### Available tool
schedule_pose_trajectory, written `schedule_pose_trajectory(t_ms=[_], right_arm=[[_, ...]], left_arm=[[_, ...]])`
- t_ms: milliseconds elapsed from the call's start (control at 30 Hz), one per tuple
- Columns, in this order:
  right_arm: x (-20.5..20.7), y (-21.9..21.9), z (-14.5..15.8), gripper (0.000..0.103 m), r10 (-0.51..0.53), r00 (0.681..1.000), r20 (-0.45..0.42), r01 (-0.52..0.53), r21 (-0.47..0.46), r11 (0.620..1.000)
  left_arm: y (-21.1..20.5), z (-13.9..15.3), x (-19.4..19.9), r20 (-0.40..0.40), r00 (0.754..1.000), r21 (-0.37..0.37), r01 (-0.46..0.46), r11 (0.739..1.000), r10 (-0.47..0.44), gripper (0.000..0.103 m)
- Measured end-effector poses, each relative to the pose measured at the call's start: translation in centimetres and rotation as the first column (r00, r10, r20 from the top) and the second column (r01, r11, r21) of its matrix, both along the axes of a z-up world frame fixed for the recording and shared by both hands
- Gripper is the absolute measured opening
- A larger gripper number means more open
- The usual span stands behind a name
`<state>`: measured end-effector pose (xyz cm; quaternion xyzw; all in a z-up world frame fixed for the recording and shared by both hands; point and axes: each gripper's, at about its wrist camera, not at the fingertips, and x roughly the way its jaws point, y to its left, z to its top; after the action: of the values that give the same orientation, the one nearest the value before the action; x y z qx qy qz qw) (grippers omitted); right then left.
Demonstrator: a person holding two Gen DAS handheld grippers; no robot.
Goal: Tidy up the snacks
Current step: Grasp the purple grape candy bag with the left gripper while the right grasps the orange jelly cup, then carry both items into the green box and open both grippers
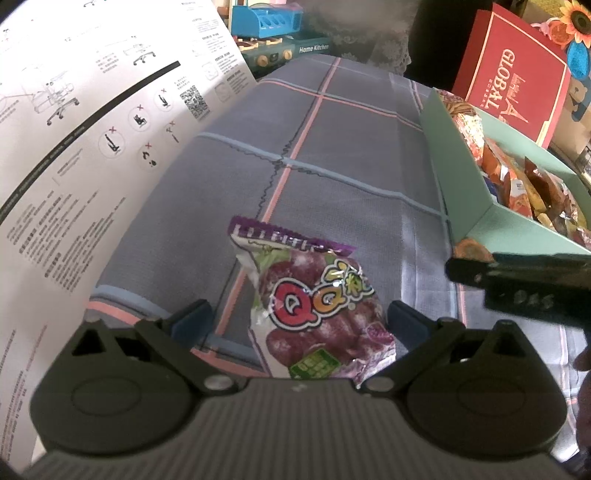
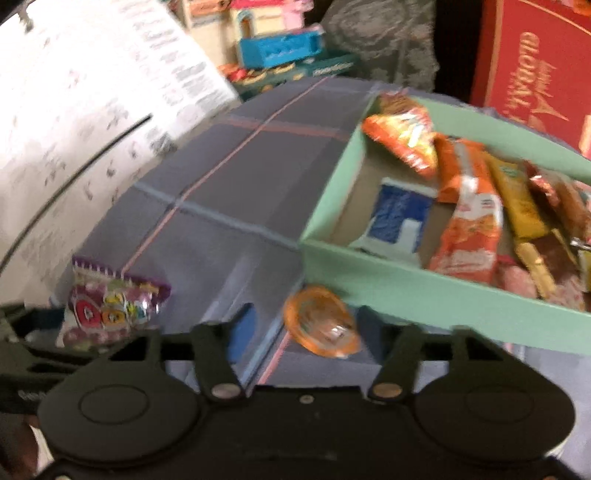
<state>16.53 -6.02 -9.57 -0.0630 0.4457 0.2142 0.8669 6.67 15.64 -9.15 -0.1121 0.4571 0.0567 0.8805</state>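
Snacks first: purple QQ candy bag lies flat on the plaid cloth, right between my left gripper's blue pads, which stand wide apart and don't press it. Left holds nothing. From the right wrist view the same bag sits off to the left, near the left gripper's body. Orange jelly cup lies on the cloth just beside the near wall of the mint green box, touching or almost touching it, can't tell which. My right gripper has the cup between its fingers, jaws partly open, pads not clamped on it as far as the blurred frame shows. Box is filled with packets: orange wrappers, a blue and white pack, yellow bars. Outward: white instruction sheet left of the cloth, red GLOBAL box behind the green box, toy kitchen set at the far end.
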Motion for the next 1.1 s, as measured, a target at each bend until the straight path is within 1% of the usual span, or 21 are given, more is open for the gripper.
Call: schedule_pose_trajectory(t_ms=[33,100,267,433,500,533,567,600,633,700,733,767,800,900,1000,1033,1100], right_arm=[[0.1,0.2,-0.3,0.040,0.012,1.000,-0.009,-0.012,-0.009,1.000],[-0.2,0.5,-0.4,0.030,0.020,1.000,0.008,-0.020,-0.035,0.999],[-0.6,0.3,-0.2,0.030,0.015,1.000,-0.020,-0.015,-0.025,1.000],[0.1,-0.4,-0.2,0.030,0.003,0.999,-0.032,-0.003,0.004,1.000],[-0.1,-0.8,0.0,0.030,-0.005,0.999,-0.042,0.006,0.021,1.000],[-0.3,-1.0,0.1,0.030,-0.005,0.999,-0.049,0.007,0.036,0.999],[-0.7,-1.2,0.2,0.030,-0.005,0.999,-0.052,0.008,0.043,0.999],[-0.9,-1.3,0.2,0.030,-0.005,0.999,-0.053,0.007,0.047,0.999],[-1.2,-1.7,0.3,0.030,-0.008,0.998,-0.058,0.011,0.052,0.999],[-1.5,-2.5,0.5,0.030,-0.021,0.997,-0.074,0.027,0.074,0.997],[-1.7,-3.0,0.6,0.030,-0.029,0.997,-0.078,0.035,0.080,0.996],[-2.0,-3.6,0.7,0.030,-0.038,0.996,-0.081,0.045,0.086,0.995],[-2.2,-4.1,0.8,0.030,-0.047,0.995,-0.082,0.054,0.092,0.994],[-2.9,-6.0,1.1,0.030,-0.076,0.993,-0.087,0.086,0.112,0.990],[-3.7,-7.9,1.3,0.030,-0.106,0.990,-0.088,0.117,0.130,0.985],[-3.9,-8.3,1.3,0.030,-0.115,0.989,-0.088,0.126,0.136,0.983],[-4.3,-9.4,1.5,0.030,-0.131,0.987,-0.089,0.143,0.152,0.978]], left_arm=[[0.0,0.0,0.0,-0.001,1.000,0.000,0.000,1.000,0.000,0.103],[0.0,0.0,0.1,-0.002,1.000,0.000,0.000,1.000,0.000,0.103],[0.0,0.0,0.2,-0.010,1.000,0.004,0.002,1.000,-0.002,0.103],[-0.2,0.0,0.6,-0.030,1.000,0.010,0.001,1.000,0.000,0.103],[-0.4,0.1,0.6,-0.035,0.999,0.018,0.004,1.000,-0.003,0.100],[-0.5,0.2,0.6,-0.034,0.999,0.020,0.009,1.000,-0.008,0.096],[-0.8,0.3,0.5,-0.034,0.999,0.026,0.017,1.000,-0.016,0.090],[-1.1,0.4,0.5,-0.035,0.999,0.042,0.027,0.999,-0.026,0.087],[-1.5,0.5,0.5,-0.034,0.999,0.056,0.039,0.998,-0.037,0.078],[-2.3,0.6,0.6,-0.040,0.998,0.082,0.058,0.995,-0.055,0.078],[-2.6,0.7,0.5,-0.040,0.997,0.089,0.066,0.994,-0.063,0.075],[-2.9,0.8,0.4,-0.039,0.997,0.099,0.070,0.993,-0.066,0.070],[-3.2,0.9,0.3,-0.037,0.997,0.110,0.074,0.991,-0.071,0.067],[-3.8,1.2,0.1,-0.040,0.997,0.123,0.072,0.990,-0.067,0.064],[-4.1,1.5,-0.1,-0.045,0.997,0.111,0.060,0.992,-0.055,0.058],[-4.2,1.7,-0.2,-0.041,0.998,0.103,0.059,0.993,-0.055,0.052],[-4.5,2.1,-0.4,-0.038,0.998,0.093,0.056,0.994,-0.053,0.052]])
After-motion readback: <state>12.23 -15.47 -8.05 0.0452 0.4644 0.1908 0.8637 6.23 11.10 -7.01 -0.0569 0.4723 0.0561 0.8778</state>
